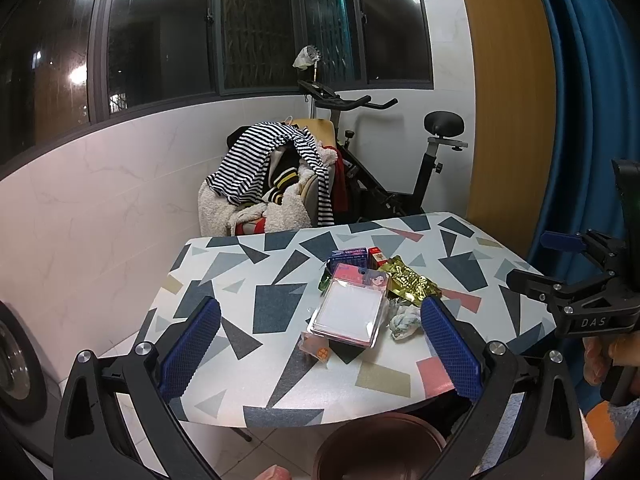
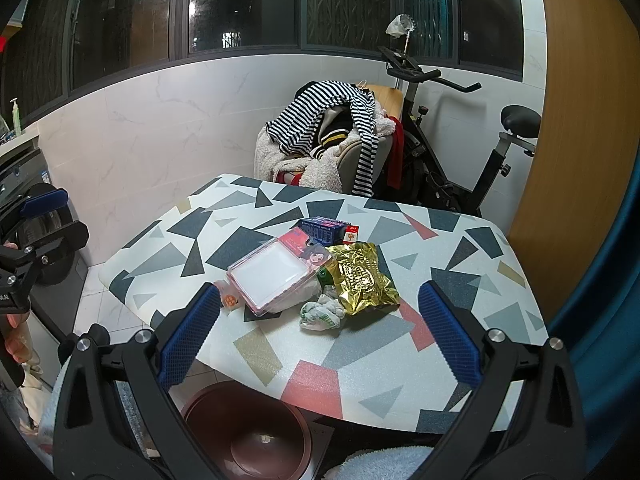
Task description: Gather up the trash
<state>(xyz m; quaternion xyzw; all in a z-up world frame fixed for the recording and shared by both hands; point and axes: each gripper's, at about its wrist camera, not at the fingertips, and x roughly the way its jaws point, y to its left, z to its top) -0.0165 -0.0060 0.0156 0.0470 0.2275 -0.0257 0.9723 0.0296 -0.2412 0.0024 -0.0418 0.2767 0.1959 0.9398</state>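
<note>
The left gripper (image 1: 320, 344) hovers over the near edge of a table (image 1: 276, 300), its two blue, ridged rubber fingers (image 1: 188, 348) spread wide with nothing between them and touching nothing. The right gripper (image 2: 320, 332) does the same from the other side: blue textured fingers (image 2: 450, 336) far apart, empty, above the table's near edge.

The table has rounded corners and a matte white top printed with grey, navy, pink and tan triangles and trapezoids. The trash lies in one loose cluster at the centre of the table, at twelve o'clock from both grippers. Its largest piece is a clear, rigid plastic blister pack (image 2: 276, 274), rectangular, with a pink card showing a cartoon face. At three o'clock of it, touching, lies a crinkled gold foil wrapper (image 2: 362, 276). At five o'clock sits a crumpled white and green paper wad (image 2: 322, 314). At twelve o'clock stand a small blue carton (image 2: 322, 229) and, just beside it, a small red box (image 2: 351, 235). At seven o'clock lies a small clear wrapper with an orange print (image 2: 230, 300).

On the floor below the near edge, at six o'clock, stands a round, smooth brown bin (image 2: 248, 436), open-topped.
</note>
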